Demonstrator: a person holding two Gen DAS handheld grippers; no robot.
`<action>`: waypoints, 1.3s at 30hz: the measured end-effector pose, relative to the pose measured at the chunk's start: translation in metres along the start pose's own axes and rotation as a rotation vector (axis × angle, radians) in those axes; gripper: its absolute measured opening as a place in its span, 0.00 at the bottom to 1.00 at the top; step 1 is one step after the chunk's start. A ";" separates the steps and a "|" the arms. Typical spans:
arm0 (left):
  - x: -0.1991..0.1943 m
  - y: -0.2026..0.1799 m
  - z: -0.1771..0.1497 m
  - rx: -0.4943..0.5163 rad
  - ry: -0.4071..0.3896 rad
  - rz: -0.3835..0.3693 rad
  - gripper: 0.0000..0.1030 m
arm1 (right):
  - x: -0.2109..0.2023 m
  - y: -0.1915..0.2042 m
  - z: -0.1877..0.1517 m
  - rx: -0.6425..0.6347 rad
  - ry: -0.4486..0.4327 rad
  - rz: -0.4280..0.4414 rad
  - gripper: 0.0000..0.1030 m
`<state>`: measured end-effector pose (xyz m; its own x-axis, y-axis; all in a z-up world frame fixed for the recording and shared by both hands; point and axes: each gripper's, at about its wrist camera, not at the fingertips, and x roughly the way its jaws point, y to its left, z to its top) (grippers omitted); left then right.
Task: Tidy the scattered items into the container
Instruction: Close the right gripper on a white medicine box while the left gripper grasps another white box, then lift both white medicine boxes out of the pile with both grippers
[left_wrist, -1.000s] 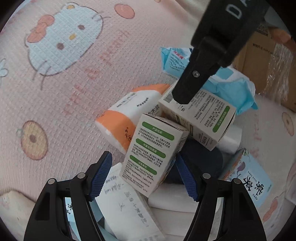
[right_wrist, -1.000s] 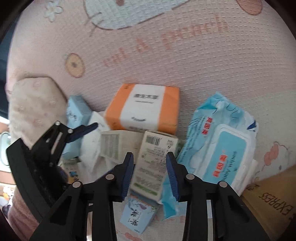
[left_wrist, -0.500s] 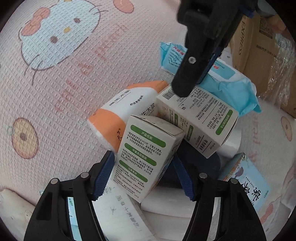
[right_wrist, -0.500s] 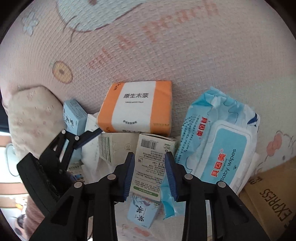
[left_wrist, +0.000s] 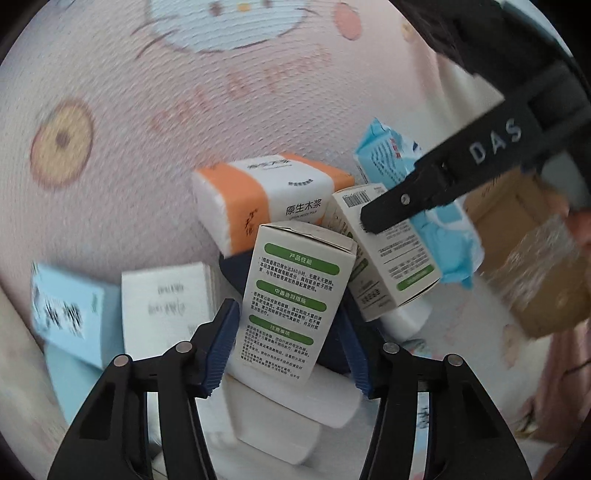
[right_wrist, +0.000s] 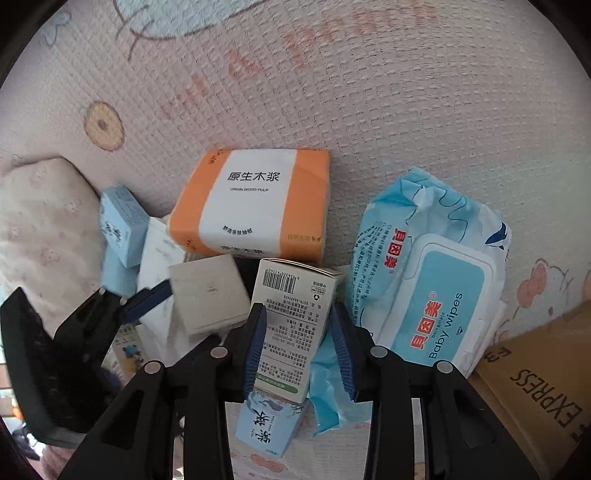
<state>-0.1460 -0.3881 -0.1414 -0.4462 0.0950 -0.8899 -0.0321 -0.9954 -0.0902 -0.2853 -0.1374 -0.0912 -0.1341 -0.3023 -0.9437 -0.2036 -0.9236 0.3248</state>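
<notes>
My left gripper (left_wrist: 286, 349) is shut on a white box with green labels (left_wrist: 295, 295), held above a pile of items on the pink mat. My right gripper (right_wrist: 299, 349) is shut on a second white box with a barcode (right_wrist: 291, 317), seen in the left wrist view (left_wrist: 391, 266) under the right gripper's finger (left_wrist: 406, 201). Beneath lie an orange tissue pack (right_wrist: 255, 206), a blue baby wipes pack (right_wrist: 428, 280) and small light blue boxes (right_wrist: 122, 221). A cardboard box (right_wrist: 535, 373) stands at the right.
The pink cartoon play mat (right_wrist: 332, 92) stretches beyond the pile. A pale patterned cushion (right_wrist: 40, 229) lies at the left. White boxes (left_wrist: 166, 306) and a dark item (left_wrist: 336, 354) lie under the held boxes. The left gripper shows in the right wrist view (right_wrist: 110, 317).
Both grippers have lifted their boxes from the pile. The left view has swung right and is blurred with motion. The left gripper's jaws have closed tighter on the green-label box.
</notes>
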 end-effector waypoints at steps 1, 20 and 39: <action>-0.001 0.002 0.000 -0.024 0.005 -0.009 0.57 | 0.001 0.001 0.001 0.008 0.005 -0.001 0.34; -0.051 0.064 -0.017 -0.501 0.148 -0.041 0.52 | 0.002 0.017 -0.001 -0.052 -0.011 -0.011 0.46; -0.042 0.045 -0.019 -0.390 0.254 0.146 0.52 | 0.016 0.029 0.000 -0.170 0.011 -0.152 0.49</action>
<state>-0.1122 -0.4371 -0.1166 -0.1867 0.0028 -0.9824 0.3740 -0.9245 -0.0737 -0.2937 -0.1693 -0.0964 -0.1037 -0.1585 -0.9819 -0.0544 -0.9848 0.1648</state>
